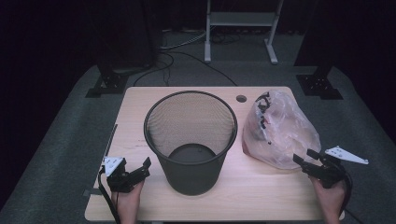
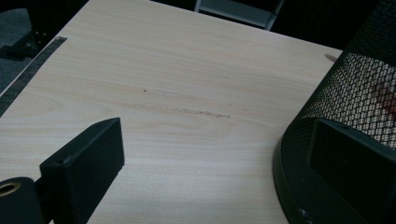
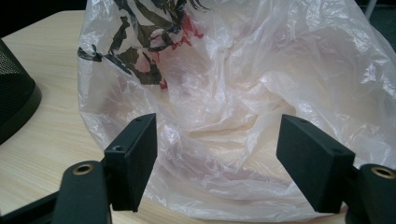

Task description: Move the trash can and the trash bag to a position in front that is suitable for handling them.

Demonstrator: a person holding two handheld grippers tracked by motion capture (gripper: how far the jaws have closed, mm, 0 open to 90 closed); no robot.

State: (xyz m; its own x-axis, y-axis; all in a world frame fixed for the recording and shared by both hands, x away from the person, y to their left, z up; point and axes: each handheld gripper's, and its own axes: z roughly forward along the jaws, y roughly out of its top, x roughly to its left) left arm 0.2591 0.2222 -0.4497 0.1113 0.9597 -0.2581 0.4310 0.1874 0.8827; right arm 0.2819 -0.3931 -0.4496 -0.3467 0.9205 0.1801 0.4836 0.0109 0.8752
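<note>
A black mesh wastebasket (image 1: 190, 139) stands upright in the middle of the wooden table (image 1: 243, 186). A crumpled clear plastic bag (image 1: 280, 128) with red and black print lies to its right. My left gripper (image 1: 144, 167) is open near the front left, just beside the basket's base (image 2: 327, 154), with nothing between its jaws. My right gripper (image 1: 306, 159) is open at the front right, its jaws spread just in front of the bag (image 3: 243, 93), which puffs up between and beyond them without being pinched.
The table has a round cable hole (image 1: 241, 98) at the back. A dark tape strip (image 2: 32, 70) runs along the left edge. Grey carpet surrounds the table, with black stand feet (image 1: 108, 84) and a white frame (image 1: 240, 28) behind.
</note>
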